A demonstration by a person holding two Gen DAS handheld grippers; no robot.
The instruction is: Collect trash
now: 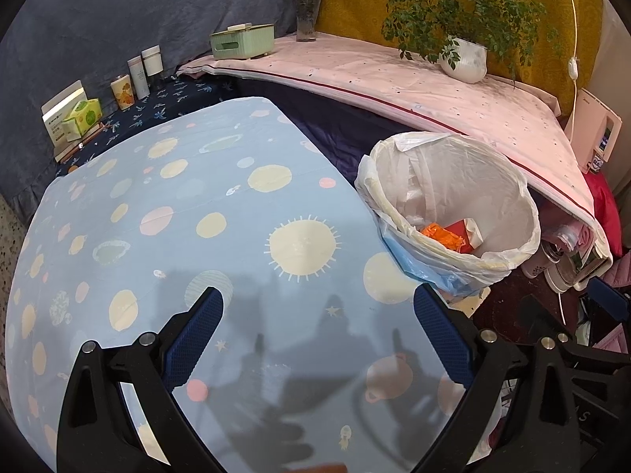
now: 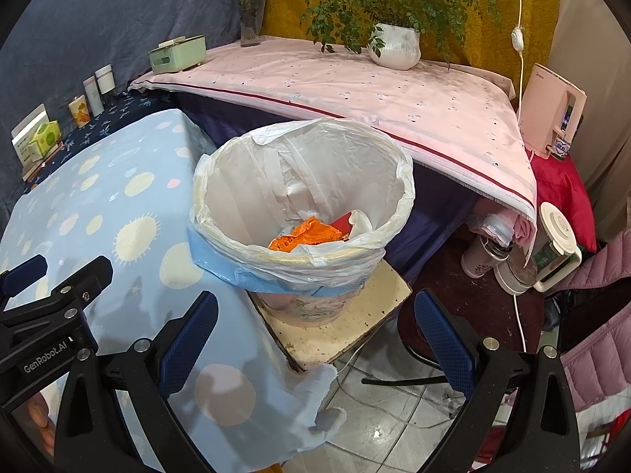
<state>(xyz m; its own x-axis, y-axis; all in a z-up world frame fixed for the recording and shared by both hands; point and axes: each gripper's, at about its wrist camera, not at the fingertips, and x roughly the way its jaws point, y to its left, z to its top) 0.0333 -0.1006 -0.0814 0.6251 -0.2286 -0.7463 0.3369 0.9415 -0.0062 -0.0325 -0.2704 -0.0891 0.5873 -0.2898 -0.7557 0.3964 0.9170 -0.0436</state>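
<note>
A waste bin [image 2: 299,272] lined with a white plastic bag stands on a stool beside the table; it also shows in the left wrist view [image 1: 508,197]. Inside lie an orange wrapper [image 2: 305,236] and a red and white packet [image 2: 355,220]; the wrapper shows in the left wrist view [image 1: 441,236] too. My left gripper [image 1: 315,311] is open and empty above the blue spotted tablecloth [image 1: 177,205]. My right gripper [image 2: 315,315] is open and empty, just short of the bin. The left gripper's body [image 2: 51,299] shows at the left of the right wrist view.
A pink-covered shelf [image 2: 355,90] behind the bin carries a potted plant [image 2: 394,45], a green tissue box [image 2: 177,53] and a flower vase [image 2: 250,19]. Cartons and cups [image 1: 118,90] line the far left. A kettle [image 2: 552,248], cables and a pink jacket [image 2: 599,315] crowd the floor at right.
</note>
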